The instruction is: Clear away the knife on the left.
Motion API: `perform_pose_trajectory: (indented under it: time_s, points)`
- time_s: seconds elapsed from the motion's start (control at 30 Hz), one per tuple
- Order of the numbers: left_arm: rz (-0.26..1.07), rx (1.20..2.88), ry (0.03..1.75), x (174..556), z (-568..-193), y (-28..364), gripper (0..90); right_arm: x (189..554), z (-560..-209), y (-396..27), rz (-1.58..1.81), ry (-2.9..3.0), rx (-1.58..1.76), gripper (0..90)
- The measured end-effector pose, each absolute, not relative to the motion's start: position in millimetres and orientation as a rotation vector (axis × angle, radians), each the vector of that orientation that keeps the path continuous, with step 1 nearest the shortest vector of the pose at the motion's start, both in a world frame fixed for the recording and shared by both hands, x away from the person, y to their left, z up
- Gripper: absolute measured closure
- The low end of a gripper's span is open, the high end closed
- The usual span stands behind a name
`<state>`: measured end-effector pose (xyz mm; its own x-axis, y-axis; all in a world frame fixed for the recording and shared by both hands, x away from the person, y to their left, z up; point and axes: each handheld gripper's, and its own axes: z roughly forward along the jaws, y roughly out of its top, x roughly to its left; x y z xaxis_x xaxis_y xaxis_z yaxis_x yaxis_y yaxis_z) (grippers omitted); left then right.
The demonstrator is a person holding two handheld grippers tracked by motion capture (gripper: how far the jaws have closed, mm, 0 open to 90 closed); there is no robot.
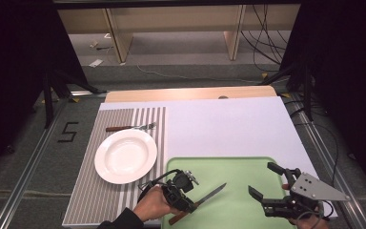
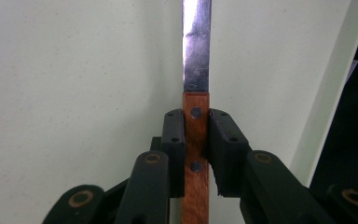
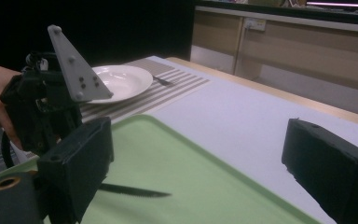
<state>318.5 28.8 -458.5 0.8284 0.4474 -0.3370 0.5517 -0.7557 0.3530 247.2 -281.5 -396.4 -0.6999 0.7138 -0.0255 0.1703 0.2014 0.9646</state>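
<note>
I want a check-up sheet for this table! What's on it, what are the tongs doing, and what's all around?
Surface: white table, with a striped placemat and a green tray on it.
Job's things: knife, wooden handle clamped in the left tongs, blade over the tray.
Clutter: white plate on the placemat; fork beyond it.
Grippers: left tongs shut on the knife handle; right tongs open, nothing between them, above the tray.
Cables: black cable at the left tongs; more on the floor behind.
Surroundings: wooden furniture legs, dark curtains at the sides.

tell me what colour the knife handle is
Reddish-brown wood with two metal rivets; the knife handle shows best in the left gripper view, clamped between the jaws.
</note>
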Motion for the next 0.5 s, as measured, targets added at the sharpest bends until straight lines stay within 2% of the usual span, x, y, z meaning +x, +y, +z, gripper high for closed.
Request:
perform_pose_trajectory:
  time_s: [0.37,0.47,0.5]
  points:
    - [-0.337,2.576,0.738,319.1,-463.6,21.6,74.7,247.2,-396.1,-281.6,1.521,2.006,0.82,9.9]
    - [-0.306,2.579,0.712,317.2,-461.8,20.8,59.5,246.9,-396.1,-281.6,1.521,2.008,0.82,9.9]
    - [-0.306,2.579,0.712,317.2,-461.8,20.8,57.3,246.9,-396.1,-281.6,1.521,2.008,0.82,9.9]
